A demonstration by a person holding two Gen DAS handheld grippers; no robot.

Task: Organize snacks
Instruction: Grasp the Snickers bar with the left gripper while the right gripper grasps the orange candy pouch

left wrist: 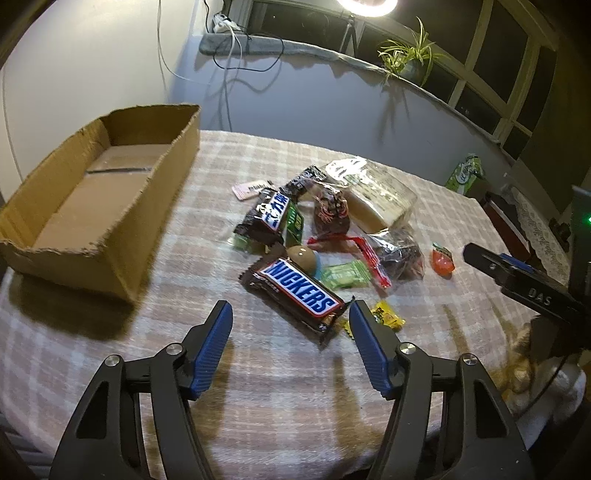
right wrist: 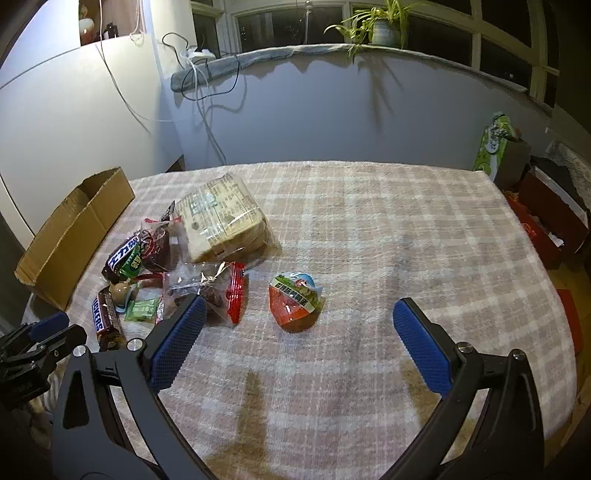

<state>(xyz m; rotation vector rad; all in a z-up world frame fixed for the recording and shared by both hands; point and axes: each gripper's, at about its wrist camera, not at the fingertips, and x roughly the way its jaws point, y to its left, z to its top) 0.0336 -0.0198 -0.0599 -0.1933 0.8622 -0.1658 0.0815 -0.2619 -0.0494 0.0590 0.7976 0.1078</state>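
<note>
A pile of snacks lies on the plaid tablecloth (left wrist: 258, 387). In the left wrist view my left gripper (left wrist: 290, 306) is open, and the near end of a Snickers bar (left wrist: 295, 290) lies between its blue fingertips with neither pad touching it. An open-topped cardboard box (left wrist: 110, 266) with nothing in it stands to the left. In the right wrist view my right gripper (right wrist: 300, 302) is open, with an orange egg-shaped snack (right wrist: 293, 314) lying just beyond its tips, untouched. A bagged bread pack (right wrist: 221, 221) and a red-edged pouch (right wrist: 210, 291) lie to the left of it.
A second Snickers bar (left wrist: 271, 214), a green candy (left wrist: 345, 275) and a yellow candy (left wrist: 388, 314) lie in the pile. A green carton (right wrist: 495, 147) and a red box (right wrist: 550, 221) stand past the table's right edge. A plant (right wrist: 384, 26) sits on the sill.
</note>
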